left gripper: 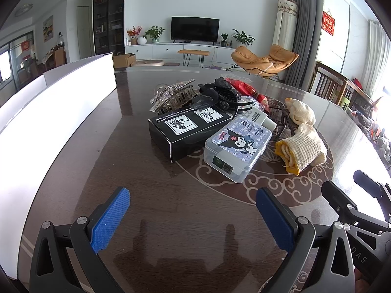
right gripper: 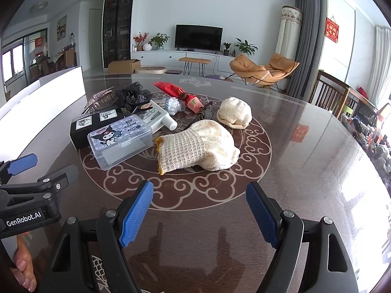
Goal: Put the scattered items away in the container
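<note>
Evidently nothing is being tidied yet: every item is sitting in a heap on the table (right gripper: 305,146), ahead of both sets of jaws. The left gripper (left gripper: 193,217) and right gripper (right gripper: 199,213) are both gaping wide and holding nothing. The clear lidded box (left gripper: 235,146) is lying just ahead of the left jaws, touching the black carton (left gripper: 185,131); the knitted cloth (right gripper: 198,146) is lying just ahead of the right. The white container (left gripper: 61,112) is standing left of the left jaws, its inside hidden, so its contents cannot be told.

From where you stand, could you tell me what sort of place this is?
Most likely a home living room: a television on a low white cabinet, an orange lounge chair, and potted plants beside it.
</note>
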Demonstrator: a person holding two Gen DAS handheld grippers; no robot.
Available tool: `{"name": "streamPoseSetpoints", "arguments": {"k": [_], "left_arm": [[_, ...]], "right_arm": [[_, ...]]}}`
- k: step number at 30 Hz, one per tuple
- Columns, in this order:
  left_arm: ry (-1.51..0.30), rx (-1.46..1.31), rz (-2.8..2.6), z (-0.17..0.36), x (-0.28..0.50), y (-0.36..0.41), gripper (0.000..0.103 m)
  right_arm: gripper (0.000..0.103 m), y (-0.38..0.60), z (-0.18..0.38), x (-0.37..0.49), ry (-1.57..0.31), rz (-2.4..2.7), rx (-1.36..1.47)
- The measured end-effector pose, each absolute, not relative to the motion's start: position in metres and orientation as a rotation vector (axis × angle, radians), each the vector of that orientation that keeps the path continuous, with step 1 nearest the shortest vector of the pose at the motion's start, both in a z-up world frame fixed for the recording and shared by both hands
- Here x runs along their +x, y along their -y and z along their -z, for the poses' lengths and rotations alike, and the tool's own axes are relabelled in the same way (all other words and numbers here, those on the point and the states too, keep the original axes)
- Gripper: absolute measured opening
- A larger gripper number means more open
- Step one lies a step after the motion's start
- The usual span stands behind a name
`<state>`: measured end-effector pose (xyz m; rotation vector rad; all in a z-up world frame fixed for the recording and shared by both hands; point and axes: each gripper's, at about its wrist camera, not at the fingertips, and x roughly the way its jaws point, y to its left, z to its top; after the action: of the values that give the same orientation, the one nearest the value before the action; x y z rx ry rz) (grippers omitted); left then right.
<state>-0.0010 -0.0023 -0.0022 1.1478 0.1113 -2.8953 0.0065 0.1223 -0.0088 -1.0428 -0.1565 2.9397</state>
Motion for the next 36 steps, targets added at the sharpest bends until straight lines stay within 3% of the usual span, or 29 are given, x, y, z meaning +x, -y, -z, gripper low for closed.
{"name": "streamPoseSetpoints", "arguments": {"k": [36], "left_arm": [[-0.12, 1.143, 2.907, 0.0018, -0.0018, 0.0036, 0.103]], "right_arm": [[0.08, -0.1199, 0.0103, 0.006, 0.185, -2.925, -1.043]]}}
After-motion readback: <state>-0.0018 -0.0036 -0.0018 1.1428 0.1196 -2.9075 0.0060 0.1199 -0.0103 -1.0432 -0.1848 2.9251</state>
